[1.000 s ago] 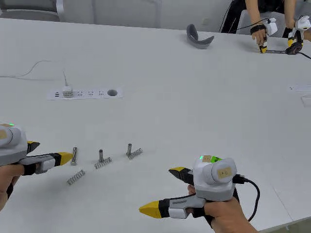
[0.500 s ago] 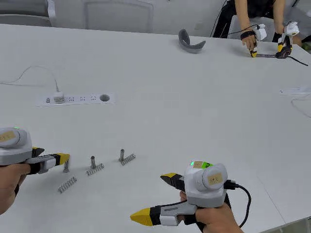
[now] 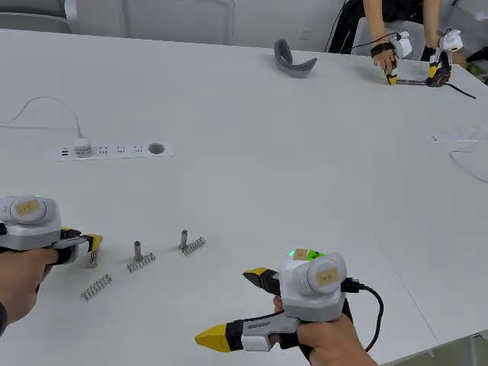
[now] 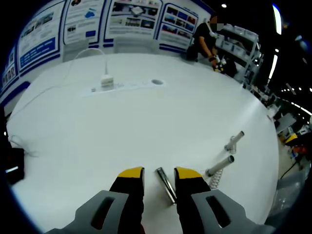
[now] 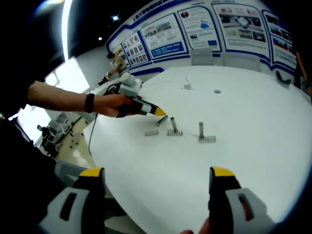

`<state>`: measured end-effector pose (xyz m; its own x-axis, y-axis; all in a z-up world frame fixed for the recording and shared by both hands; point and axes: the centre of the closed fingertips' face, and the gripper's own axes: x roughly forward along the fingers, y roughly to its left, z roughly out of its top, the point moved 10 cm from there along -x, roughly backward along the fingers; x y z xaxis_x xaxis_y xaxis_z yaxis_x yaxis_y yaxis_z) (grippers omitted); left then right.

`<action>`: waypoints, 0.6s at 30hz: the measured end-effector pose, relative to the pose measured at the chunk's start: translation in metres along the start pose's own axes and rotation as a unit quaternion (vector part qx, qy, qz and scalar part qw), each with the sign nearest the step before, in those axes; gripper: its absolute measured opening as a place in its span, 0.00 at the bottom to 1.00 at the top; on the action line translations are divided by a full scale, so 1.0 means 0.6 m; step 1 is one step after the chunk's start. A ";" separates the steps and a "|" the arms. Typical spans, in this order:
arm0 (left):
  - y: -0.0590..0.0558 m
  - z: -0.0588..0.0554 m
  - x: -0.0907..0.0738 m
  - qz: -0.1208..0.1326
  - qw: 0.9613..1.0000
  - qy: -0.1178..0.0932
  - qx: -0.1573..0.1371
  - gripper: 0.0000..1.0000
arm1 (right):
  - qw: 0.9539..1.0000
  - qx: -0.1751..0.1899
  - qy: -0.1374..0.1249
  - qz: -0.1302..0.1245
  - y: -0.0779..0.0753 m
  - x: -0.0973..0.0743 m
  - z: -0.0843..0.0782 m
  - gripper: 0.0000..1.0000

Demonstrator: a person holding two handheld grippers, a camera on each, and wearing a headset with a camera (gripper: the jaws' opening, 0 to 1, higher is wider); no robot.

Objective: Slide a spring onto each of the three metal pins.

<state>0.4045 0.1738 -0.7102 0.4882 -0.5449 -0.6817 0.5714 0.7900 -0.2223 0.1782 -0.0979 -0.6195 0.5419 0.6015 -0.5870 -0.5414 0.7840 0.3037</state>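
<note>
Looking down in the head view, three metal pins stand upright in a row on the white table [image 3: 305, 175]: the left pin [image 3: 92, 260], the middle pin [image 3: 137, 249] and the right pin [image 3: 183, 239]. All three are bare. A spring lies flat by each: the left spring [image 3: 96, 287] is a little apart from its pin, while the middle spring [image 3: 141, 262] and the right spring [image 3: 194, 245] lie just beside theirs. By my judgement none of the three slides is done, so the whole task is left. The left gripper [image 3: 88, 241] has its yellow tips at the left pin. The right gripper [image 3: 232, 306] hovers well apart from the parts, jaws spread wide with nothing between them.

In the left gripper view, the jaws stand a little apart on either side of the left pin. A thin strip of table shows on each side of it, so they look open around it rather than clamped. The other two pins show off to the right, with no coil on them.

In the right gripper view, the jaws are wide apart and empty, aimed across the table toward the row of pins and springs. The step in hand is probably taking or steadying the first pin, with no spring picked up yet.
</note>
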 end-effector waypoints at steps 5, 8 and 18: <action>-0.001 -0.011 0.012 0.003 1.000 0.013 -0.004 0.22 | 1.000 -0.006 0.008 0.003 0.000 -0.002 -0.001 0.90; -0.003 -0.016 0.016 0.004 1.000 0.018 -0.003 0.21 | 1.000 -0.006 0.011 0.004 -0.003 -0.005 -0.004 0.90; -0.012 -0.012 0.012 0.010 0.999 0.020 0.049 0.12 | 1.000 -0.003 0.014 0.000 -0.009 -0.009 -0.008 0.90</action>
<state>0.3994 0.1662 -0.7188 0.4736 -0.5165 -0.7134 0.6255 0.7675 -0.1404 0.1750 -0.1062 -0.6214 0.5233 0.5973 -0.6078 -0.5450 0.7829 0.3001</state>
